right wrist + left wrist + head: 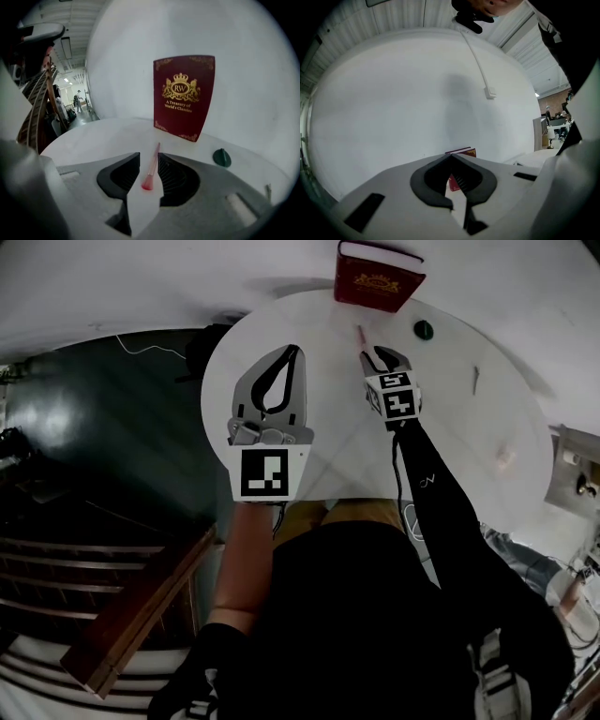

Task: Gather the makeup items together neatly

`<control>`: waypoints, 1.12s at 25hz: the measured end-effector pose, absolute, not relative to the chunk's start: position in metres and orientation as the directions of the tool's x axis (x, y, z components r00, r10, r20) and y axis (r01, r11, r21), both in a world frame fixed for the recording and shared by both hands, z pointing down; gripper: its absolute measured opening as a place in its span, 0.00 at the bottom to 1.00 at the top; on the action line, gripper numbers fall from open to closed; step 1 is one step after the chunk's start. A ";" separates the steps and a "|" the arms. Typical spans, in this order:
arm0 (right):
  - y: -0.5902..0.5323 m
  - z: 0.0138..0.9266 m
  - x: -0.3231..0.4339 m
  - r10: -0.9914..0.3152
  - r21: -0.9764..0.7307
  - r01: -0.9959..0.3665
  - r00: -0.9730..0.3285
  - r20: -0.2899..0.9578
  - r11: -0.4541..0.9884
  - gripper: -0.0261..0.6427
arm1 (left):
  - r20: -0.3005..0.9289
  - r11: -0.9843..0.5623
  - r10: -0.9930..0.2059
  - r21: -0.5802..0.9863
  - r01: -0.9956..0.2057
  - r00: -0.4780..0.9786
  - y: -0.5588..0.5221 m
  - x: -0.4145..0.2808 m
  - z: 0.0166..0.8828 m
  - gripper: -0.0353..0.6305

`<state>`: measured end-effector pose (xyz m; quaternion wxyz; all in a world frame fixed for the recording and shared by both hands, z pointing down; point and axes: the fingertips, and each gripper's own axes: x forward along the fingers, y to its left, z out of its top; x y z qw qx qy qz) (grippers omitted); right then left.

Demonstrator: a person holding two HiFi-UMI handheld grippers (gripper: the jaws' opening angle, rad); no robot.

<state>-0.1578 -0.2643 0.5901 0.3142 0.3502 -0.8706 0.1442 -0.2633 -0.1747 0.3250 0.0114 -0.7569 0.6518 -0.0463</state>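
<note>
Over tabletop [450, 437], before upright book [375, 279]: left gripper [451, 155] pressed together, empty; right gripper [148, 155] spread astride brush [152, 165] lying flat. Looks light, thin, stiff-handled, soft-bristled, apt to roll. Calls for pinch at mid-handle, clear of bristles.

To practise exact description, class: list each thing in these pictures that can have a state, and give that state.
left gripper: shut, nothing between its jaws.
right gripper: open, jaws either side of the pink brush, not pressing on it.
pink brush: lying flat on the table, bristles toward the right gripper.
red book: closed, standing on end by the wall.
small green item: resting on the table, apart from the brush.
</note>
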 end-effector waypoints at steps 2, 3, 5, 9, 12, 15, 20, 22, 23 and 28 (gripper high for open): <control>-0.266 0.603 -0.157 -0.513 -0.025 -0.712 -0.529 0.676 0.701 0.19 | 0.063 -0.143 -0.988 -0.078 -0.987 0.138 -0.173 -0.273 0.328 0.07; -0.266 0.608 -0.156 -0.511 -0.021 -0.717 -0.517 0.686 0.697 0.19 | 0.069 -0.142 -0.988 -0.081 -0.987 0.137 -0.172 -0.276 0.330 0.07; -0.268 0.617 -0.154 -0.509 -0.012 -0.725 -0.496 0.704 0.689 0.19 | 0.074 -0.139 -0.988 -0.080 -0.987 0.134 -0.173 -0.283 0.333 0.07; -0.267 0.634 -0.154 -0.484 -0.019 -0.738 -0.461 0.744 0.675 0.19 | 0.070 -0.135 -0.989 -0.069 -0.988 0.130 -0.175 -0.294 0.334 0.07; -0.265 0.639 -0.155 -0.460 -0.033 -0.732 -0.461 0.759 0.680 0.11 | 0.074 -0.143 -0.988 -0.068 -0.987 0.137 -0.178 -0.296 0.336 0.07; -0.265 0.627 -0.157 -0.490 -0.044 -0.748 -0.477 0.730 0.662 0.11 | 0.077 -0.157 -0.985 -0.069 -0.985 0.152 -0.179 -0.294 0.338 0.07; -0.266 0.565 -0.157 -0.622 -0.066 -0.804 -0.506 0.597 0.591 0.11 | 0.048 -0.189 -0.981 -0.058 -0.980 0.187 -0.179 -0.292 0.332 0.07; -0.262 0.535 -0.152 -0.675 -0.076 -0.827 -0.504 0.539 0.557 0.11 | 0.040 -0.210 -0.977 -0.057 -0.976 0.208 -0.177 -0.288 0.327 0.07; -0.260 0.520 -0.148 -0.702 -0.080 -0.840 -0.498 0.509 0.537 0.11 | 0.034 -0.226 -0.974 -0.053 -0.973 0.225 -0.177 -0.284 0.324 0.07; -0.246 0.447 -0.120 -0.831 -0.075 -0.901 -0.423 0.361 0.427 0.11 | -0.007 -0.322 -0.946 -0.055 -0.945 0.323 -0.181 -0.264 0.309 0.07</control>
